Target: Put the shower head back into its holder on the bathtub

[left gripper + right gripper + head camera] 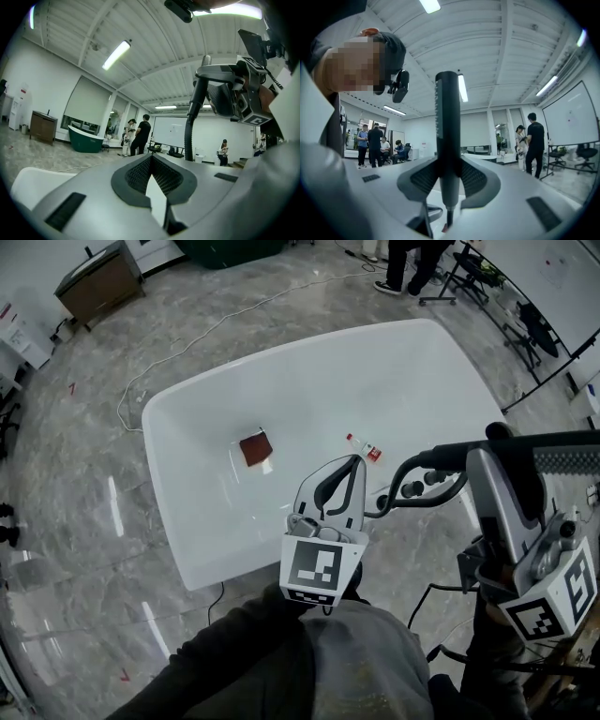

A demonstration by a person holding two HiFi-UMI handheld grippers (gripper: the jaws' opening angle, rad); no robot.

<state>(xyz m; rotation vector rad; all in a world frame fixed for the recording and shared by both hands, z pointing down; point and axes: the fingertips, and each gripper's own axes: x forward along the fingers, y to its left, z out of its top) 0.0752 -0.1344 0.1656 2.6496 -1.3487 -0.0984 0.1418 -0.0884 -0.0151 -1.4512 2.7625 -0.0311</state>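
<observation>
The white bathtub (187,418) fills the middle of the head view. A black tap fitting with a curved pipe (417,486) stands on its near right rim. My right gripper (495,454) is shut on the dark shower head (539,444), which lies level across the jaws just right of the fitting. In the right gripper view the shower head's handle (448,117) stands upright between the pads of the right gripper (448,161). My left gripper (347,470) hovers over the tub's near rim, shut, with nothing in it. In its own view the left gripper (151,158) faces the black pipe (191,126).
In the tub lie a red-brown block (255,448) and a small bottle (364,448). A white cable (169,357) runs over the marble floor at the left. People (408,263) and a wheeled frame (469,277) stand beyond the tub. A brown cabinet (98,282) is at the far left.
</observation>
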